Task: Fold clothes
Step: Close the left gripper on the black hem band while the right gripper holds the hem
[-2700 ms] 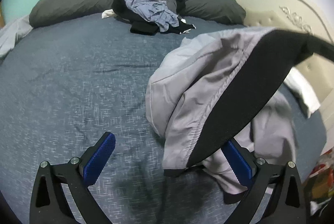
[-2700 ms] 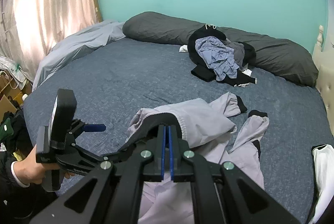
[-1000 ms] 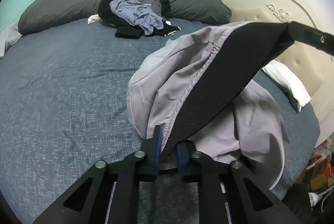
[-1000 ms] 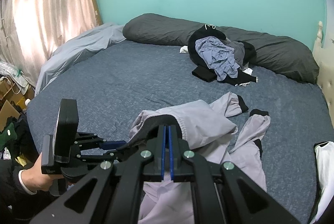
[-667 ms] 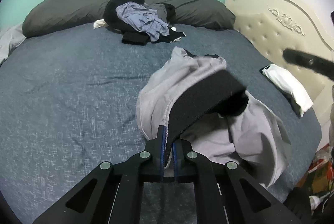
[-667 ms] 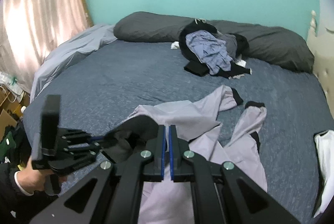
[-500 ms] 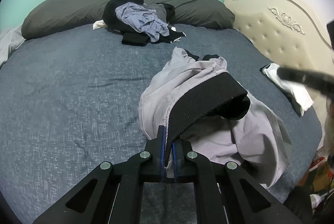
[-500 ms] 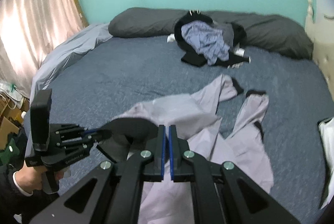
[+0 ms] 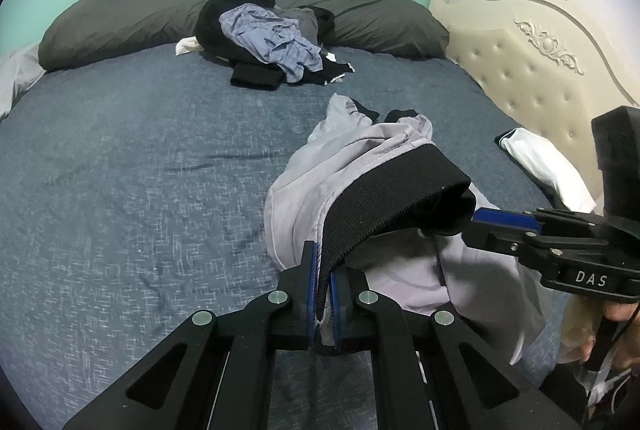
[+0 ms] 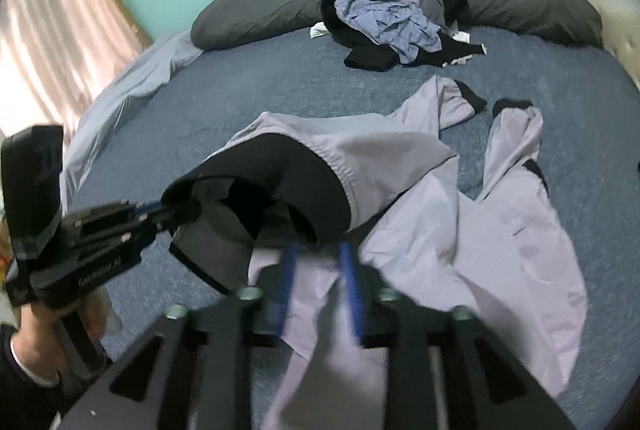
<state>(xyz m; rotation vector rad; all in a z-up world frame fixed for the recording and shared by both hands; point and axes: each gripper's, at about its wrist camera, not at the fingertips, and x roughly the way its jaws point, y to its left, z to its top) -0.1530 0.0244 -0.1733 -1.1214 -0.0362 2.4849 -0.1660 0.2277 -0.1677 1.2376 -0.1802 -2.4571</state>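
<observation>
ribbed black waistband (image 9: 392, 185) of smooth grey trousers (image 10: 460, 230) (crumpled) pinched in left gripper (image 9: 323, 286); right gripper (image 10: 318, 286) jaws opening, off it.

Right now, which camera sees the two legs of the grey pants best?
The right wrist view. There the grey pants lie spread on the bed, and both legs run out to their black cuffs. In the left wrist view the pants bunch behind the black waistband, so only the cuff ends peek out.

One trousers (image 9: 348, 165), two pillows (image 9: 120, 17).
</observation>
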